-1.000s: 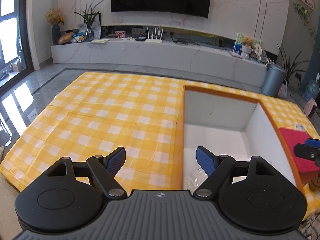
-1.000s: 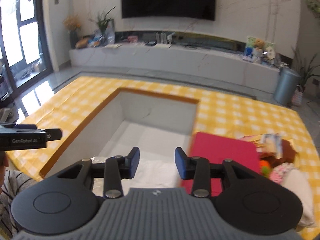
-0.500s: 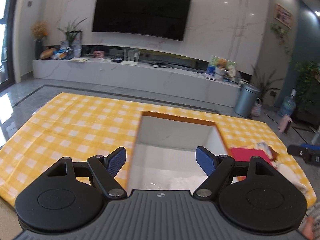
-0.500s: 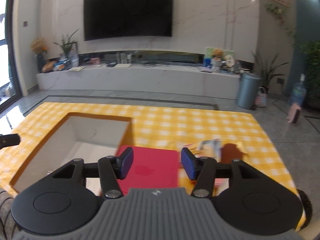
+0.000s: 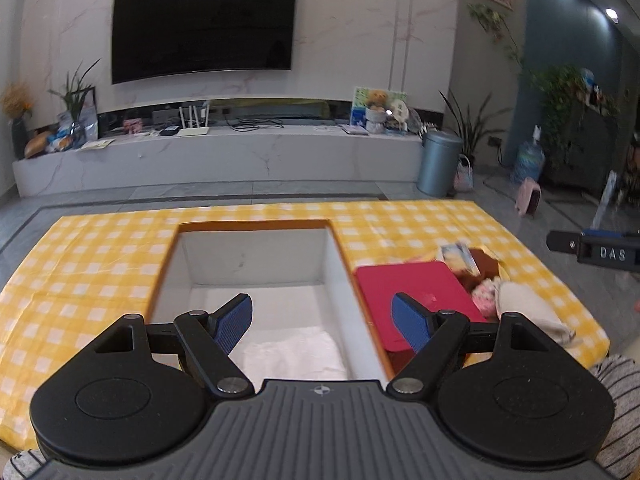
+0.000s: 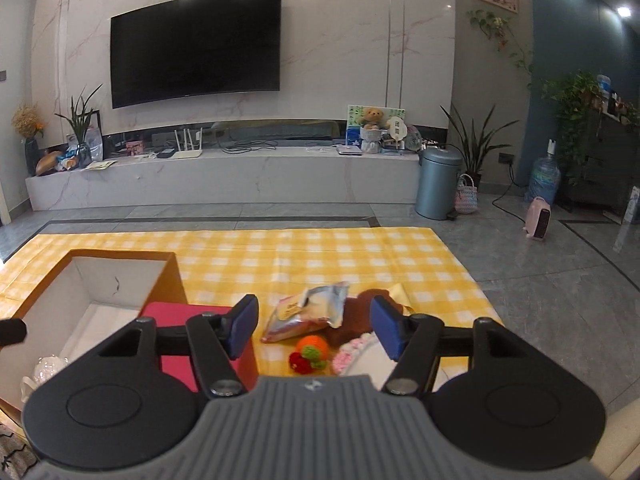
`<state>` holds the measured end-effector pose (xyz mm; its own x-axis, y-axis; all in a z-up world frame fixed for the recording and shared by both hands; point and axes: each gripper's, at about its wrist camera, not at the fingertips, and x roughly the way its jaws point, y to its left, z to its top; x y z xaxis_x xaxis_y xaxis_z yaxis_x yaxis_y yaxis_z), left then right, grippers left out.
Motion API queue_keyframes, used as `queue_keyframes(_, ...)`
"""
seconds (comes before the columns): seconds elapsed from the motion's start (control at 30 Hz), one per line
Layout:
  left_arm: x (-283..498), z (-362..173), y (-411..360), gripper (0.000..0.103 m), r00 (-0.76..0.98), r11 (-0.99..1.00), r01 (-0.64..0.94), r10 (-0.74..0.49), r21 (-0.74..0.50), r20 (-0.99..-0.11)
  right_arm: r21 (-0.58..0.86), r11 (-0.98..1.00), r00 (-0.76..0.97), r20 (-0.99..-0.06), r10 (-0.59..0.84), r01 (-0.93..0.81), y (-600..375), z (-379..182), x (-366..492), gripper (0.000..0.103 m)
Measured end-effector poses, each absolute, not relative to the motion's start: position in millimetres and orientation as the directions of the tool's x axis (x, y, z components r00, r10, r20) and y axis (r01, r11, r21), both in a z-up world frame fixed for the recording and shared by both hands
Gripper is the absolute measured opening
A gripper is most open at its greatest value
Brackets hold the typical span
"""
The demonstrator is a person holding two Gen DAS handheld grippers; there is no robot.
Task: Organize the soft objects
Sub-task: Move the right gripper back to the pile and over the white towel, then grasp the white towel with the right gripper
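Hovering above the checked cloth (image 6: 320, 256), the right gripper (image 6: 314, 326) is opening its jaws, nothing between them. The soft pile lies just beyond: a foil pouch (image 6: 308, 312), a brown plush (image 6: 354, 320), an orange knit toy (image 6: 312, 348) and a pink frill (image 6: 352, 350), beside the red pad (image 5: 408, 292). The left gripper (image 5: 322, 322) hangs wide open and empty over the box (image 5: 256, 256), where white cloth (image 5: 296, 354) lies.

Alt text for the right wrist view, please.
The right tool, jaws opening and empty, hangs over a pile of soft items: snack packet, orange knitted toy, pink frill. Left: red lid and open box.
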<state>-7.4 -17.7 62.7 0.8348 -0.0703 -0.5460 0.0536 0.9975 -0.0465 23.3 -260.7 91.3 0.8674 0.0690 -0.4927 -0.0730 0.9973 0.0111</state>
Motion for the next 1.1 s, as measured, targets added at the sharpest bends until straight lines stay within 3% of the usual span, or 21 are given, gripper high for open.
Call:
queue_keyframes(0.33,7.4,49.1,-85.7,0.093,0.794,0.984,0.170,-0.111,0.044,-0.597,0.063,0.998,0.813,-0.582,0.019,0.021,-309.1,51.0,45.6,0.067)
queue_keyframes(0.47,17.3,42.7,-107.8,0.093,0.737,0.968,0.249,-0.200,-0.015,-0.646,0.087,0.992,0.774,-0.633,-0.012,0.086,-326.6,27.0,59.0,0.072)
queue_keyframes(0.53,25.2,39.8,-120.2,0.093,0.702,0.957,0.285,-0.245,-0.051,-0.669,0.068,0.991,0.749,-0.661,-0.043,0.117,-328.8,15.8,66.4,0.077)
queue_keyframes(0.6,27.6,35.4,-134.5,0.093,0.681,0.949,0.308,-0.268,-0.065,-0.681,0.069,0.989,0.735,-0.677,-0.047,0.127,-331.1,4.5,72.3,0.092)
queue_keyframes(0.8,38.1,29.0,-156.2,0.093,0.664,0.948,0.313,-0.258,-0.052,-0.702,0.061,0.992,0.681,-0.732,-0.033,0.114,-325.8,-22.7,89.2,0.100)
queue_keyframes(1.0,39.1,25.9,-148.2,0.093,0.662,0.962,0.269,-0.214,-0.040,-0.718,-0.052,0.990,0.640,-0.759,-0.124,0.130,-310.4,-41.9,111.5,0.100)
queue_keyframes(1.1,37.2,27.3,-140.6,0.093,0.661,0.968,0.247,-0.201,-0.043,-0.723,-0.039,0.988,0.633,-0.764,-0.124,0.147,-313.8,-45.2,114.4,0.096)
